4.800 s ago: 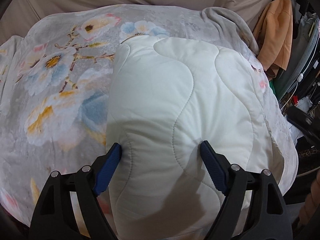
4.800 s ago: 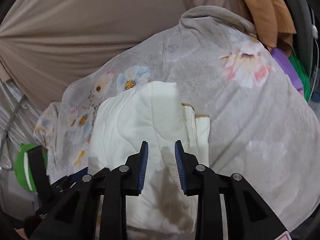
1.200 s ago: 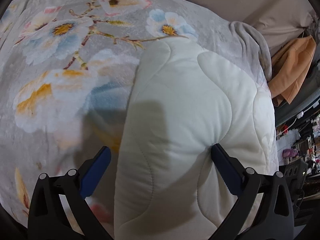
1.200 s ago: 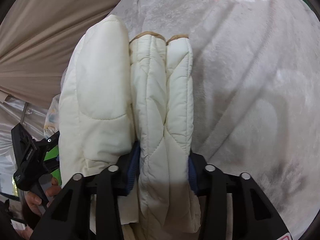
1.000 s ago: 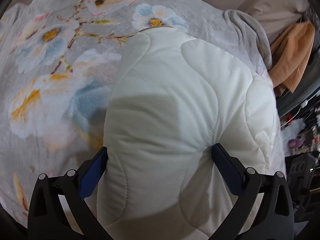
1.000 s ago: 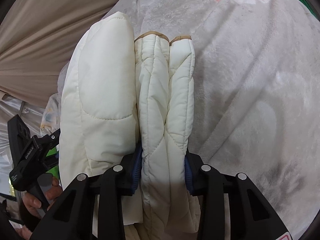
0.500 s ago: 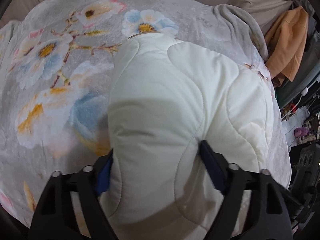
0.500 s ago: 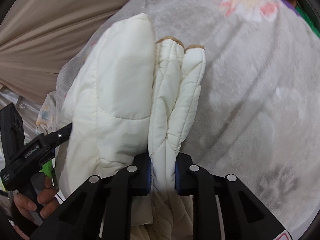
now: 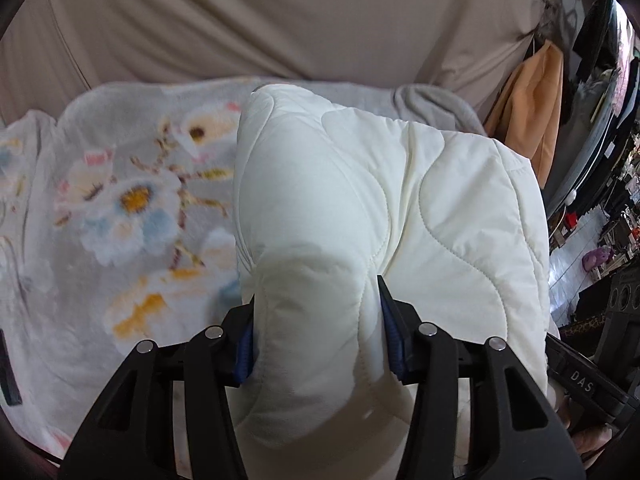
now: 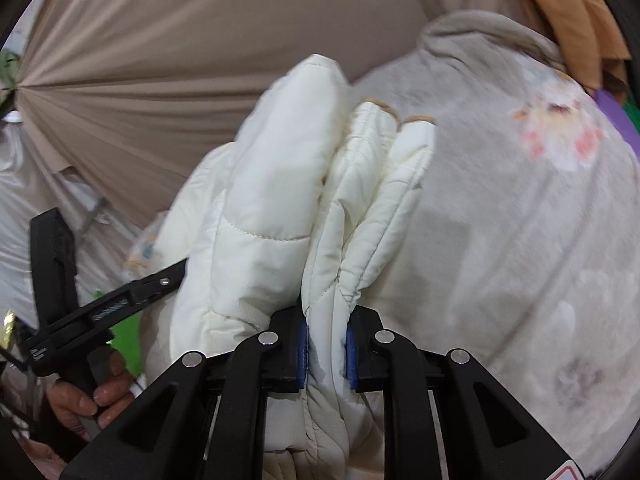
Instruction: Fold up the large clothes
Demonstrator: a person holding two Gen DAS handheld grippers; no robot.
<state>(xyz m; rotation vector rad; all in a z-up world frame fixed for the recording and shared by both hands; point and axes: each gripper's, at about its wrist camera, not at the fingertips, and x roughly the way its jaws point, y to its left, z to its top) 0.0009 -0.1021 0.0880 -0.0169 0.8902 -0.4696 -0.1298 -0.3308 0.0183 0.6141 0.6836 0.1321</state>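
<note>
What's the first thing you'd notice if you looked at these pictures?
A big puffy white quilted jacket fills the middle, pinched by the left gripper and the right gripper. Under it lies a grey flowery blanket, with beige cloth behind.

One cream quilted padded jacket (image 9: pixel 400 208), folded, with two tan-trimmed sleeve cuffs (image 10: pixel 380 106) side by side. One grey plush blanket printed with flowers (image 9: pixel 120 208). One beige draped cloth backdrop (image 9: pixel 280 20). One orange hanging garment (image 9: pixel 528 96). Two black handheld grippers with blue pads: left gripper (image 9: pixel 316 340), right gripper (image 10: pixel 326 346).
</note>
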